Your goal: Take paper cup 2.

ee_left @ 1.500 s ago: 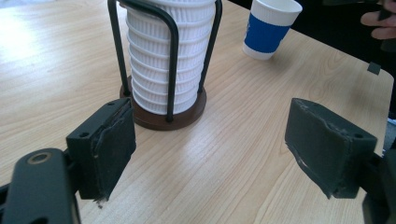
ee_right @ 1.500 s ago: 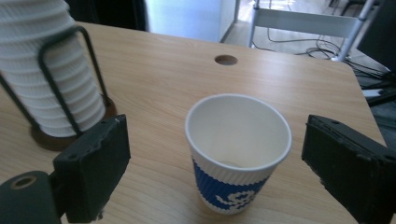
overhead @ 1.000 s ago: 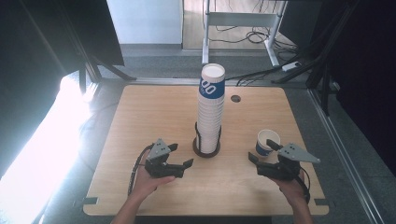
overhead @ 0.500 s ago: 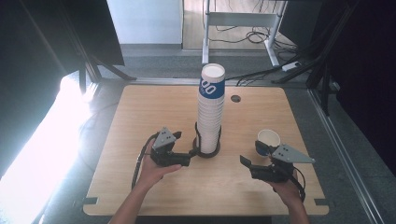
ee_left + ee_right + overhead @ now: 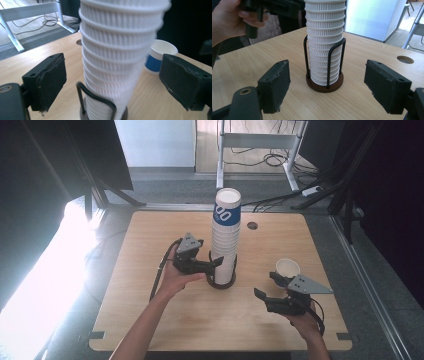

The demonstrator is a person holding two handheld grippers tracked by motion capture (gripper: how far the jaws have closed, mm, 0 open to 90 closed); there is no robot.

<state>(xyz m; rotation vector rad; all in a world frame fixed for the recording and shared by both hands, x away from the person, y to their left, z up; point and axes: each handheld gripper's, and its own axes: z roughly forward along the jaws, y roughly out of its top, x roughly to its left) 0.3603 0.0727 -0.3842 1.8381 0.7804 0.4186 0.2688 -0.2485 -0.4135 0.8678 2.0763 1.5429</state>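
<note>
A tall stack of white ribbed paper cups (image 5: 225,240), the top one with a blue band, stands in a black wire holder on a round brown base (image 5: 221,281) at the table's middle. My left gripper (image 5: 216,263) is at the stack's left side, open. In the left gripper view its pads (image 5: 51,80) stand apart on either side of the stack (image 5: 117,50) without touching it, and its jaws have just been opening. My right gripper (image 5: 266,285) is open at the front right with nothing between its jaws, which have just been closing. It faces the stack (image 5: 324,42).
A single blue and white paper cup (image 5: 287,268) stands upright just behind the right gripper, also the cup (image 5: 160,56) past the stack. A round hole (image 5: 252,225) is in the wooden table (image 5: 150,320) at the back. Cables trail from both grippers.
My left gripper has moved right and up to the cup stack, and its jaws stand wider. The right gripper has stayed in place with its jaws narrower.
</note>
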